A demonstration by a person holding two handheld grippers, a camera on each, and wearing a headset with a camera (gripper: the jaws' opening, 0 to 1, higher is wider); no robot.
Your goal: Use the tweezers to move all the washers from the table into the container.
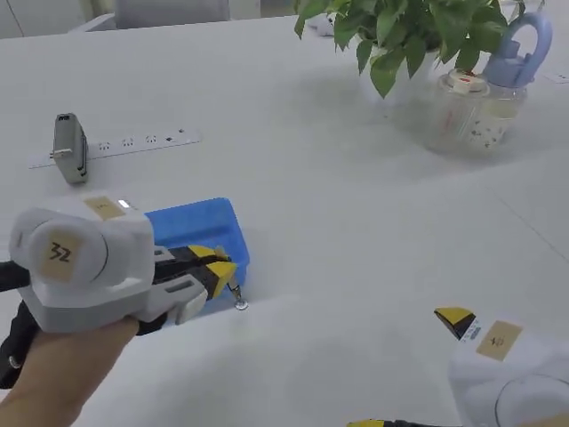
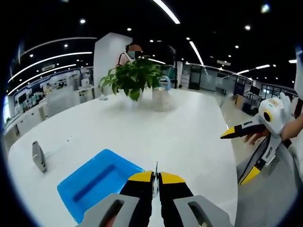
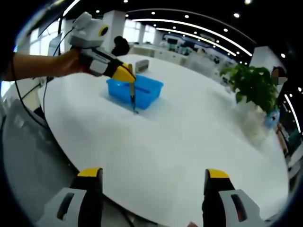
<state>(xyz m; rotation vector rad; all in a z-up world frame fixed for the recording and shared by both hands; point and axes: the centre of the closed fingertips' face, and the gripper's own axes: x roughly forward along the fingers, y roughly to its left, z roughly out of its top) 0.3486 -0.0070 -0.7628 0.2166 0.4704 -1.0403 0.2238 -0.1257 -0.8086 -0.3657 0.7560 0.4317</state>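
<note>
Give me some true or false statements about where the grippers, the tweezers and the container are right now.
1. The left gripper is shut on the tweezers. True.
2. The right gripper is shut. False: its jaws stand wide apart.
3. The tweezers' tips are inside the blue container. False: they point down at the table just beside it.
4. A green plant stands on the table. True.
</note>
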